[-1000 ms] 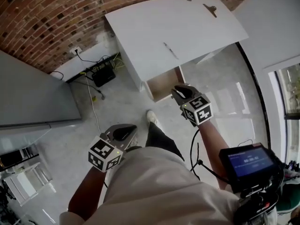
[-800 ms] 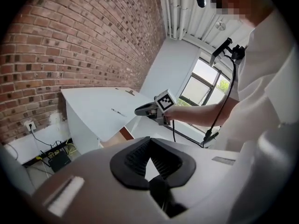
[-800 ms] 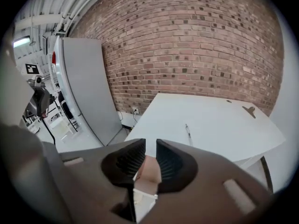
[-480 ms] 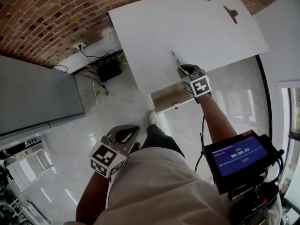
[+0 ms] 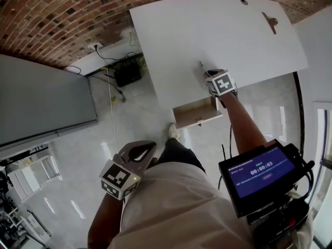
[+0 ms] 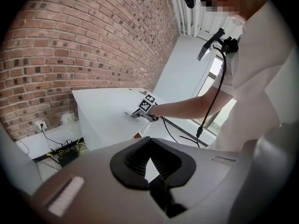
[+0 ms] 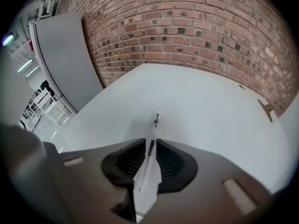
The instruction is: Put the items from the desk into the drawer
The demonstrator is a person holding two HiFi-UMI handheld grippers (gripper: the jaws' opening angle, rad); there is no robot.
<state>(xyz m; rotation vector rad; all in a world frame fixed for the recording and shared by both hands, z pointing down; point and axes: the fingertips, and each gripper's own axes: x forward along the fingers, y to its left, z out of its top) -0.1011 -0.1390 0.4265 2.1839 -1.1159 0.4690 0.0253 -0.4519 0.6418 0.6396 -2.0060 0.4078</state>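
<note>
While your left gripper (image 6: 149, 144) hangs closed and empty, your right gripper (image 7: 150, 144) looks pinched on the pen (image 7: 155, 124), its tip on the white desk (image 7: 210, 106) ahead of the fingers, so next lift it and bring it back to the open drawer (image 5: 193, 113) behind them.

White desk (image 5: 207, 40) and white pen (image 7: 154, 127) with black clip, set against a red-brown brick wall (image 5: 52, 19) with pale mortar; left gripper (image 5: 140, 150) and right gripper (image 5: 210, 72) grey, with black ribbed pads (image 7: 128, 164) and black-and-white marker cubes; wood-brown drawer (image 5: 196, 112); grey panel (image 5: 41, 102); blue screen (image 5: 259, 170).
</note>
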